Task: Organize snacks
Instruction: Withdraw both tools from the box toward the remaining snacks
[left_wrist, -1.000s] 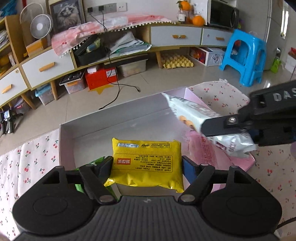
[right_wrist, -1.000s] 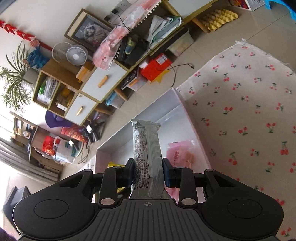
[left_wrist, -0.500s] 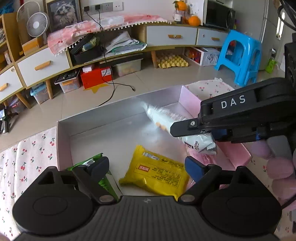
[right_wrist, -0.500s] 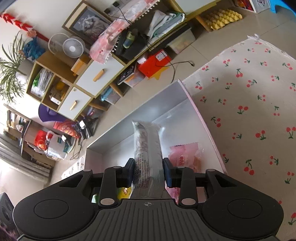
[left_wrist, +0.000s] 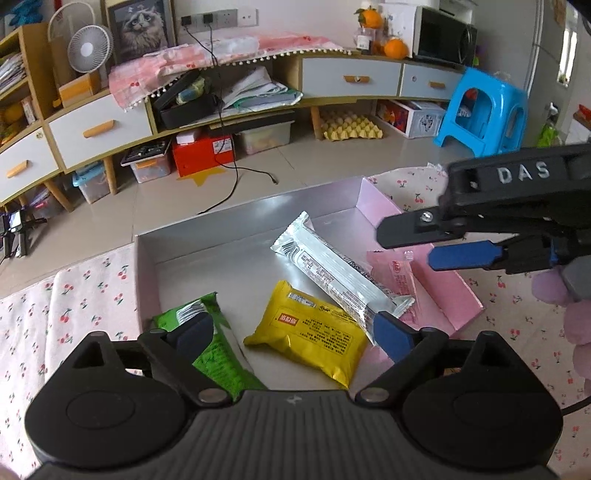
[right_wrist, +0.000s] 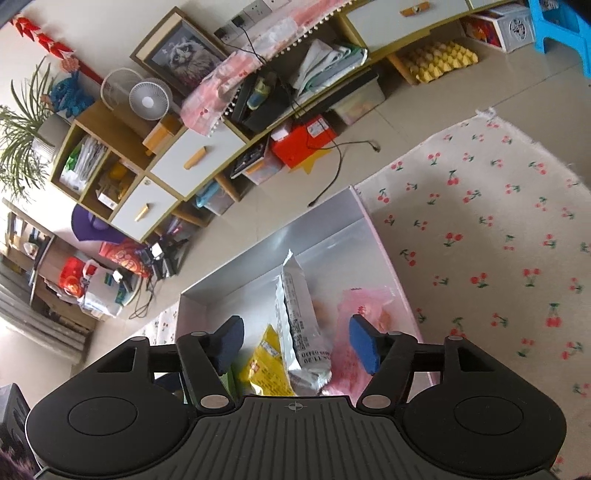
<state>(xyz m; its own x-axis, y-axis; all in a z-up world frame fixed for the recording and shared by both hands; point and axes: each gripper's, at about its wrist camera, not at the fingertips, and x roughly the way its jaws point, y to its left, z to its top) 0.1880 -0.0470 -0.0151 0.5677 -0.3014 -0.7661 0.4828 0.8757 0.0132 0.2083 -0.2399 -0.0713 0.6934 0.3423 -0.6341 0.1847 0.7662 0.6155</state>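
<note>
1. Left gripper (left_wrist: 293, 338), bottom centre of the left wrist view: its jaws stand wide and empty, where a second ago they clamped the yellow packet (left_wrist: 308, 330). That packet now lies flat on the floor of the box (left_wrist: 236, 218), just ahead of the fingers.
2. Right gripper (right_wrist: 295, 341), bottom centre of the right wrist view: its jaws are likewise spread wide, having let go of the silver packet (left_wrist: 340, 273) held half a second ago. The packet now lies diagonally in the box, its near end resting on the yellow one.
3. Green packet (left_wrist: 216, 350), lower left of the left wrist view, lies in the box, partly behind the left finger. Pink packet (left_wrist: 397, 269), right of centre, lies beside the silver one; whether the two touch is hard to tell.
4. Judged from this layout, four snacks are in the box and both releases are complete; no loose snack shows outside it.
5. The box rests on a cherry-print cloth (right_wrist: 480, 221), which fills the right half of the right wrist view.
6. Beyond, a tiled floor (left_wrist: 332, 162); a low cabinet (left_wrist: 99, 129) with white drawers along the top; a blue stool (left_wrist: 484, 110) at upper right.
</note>
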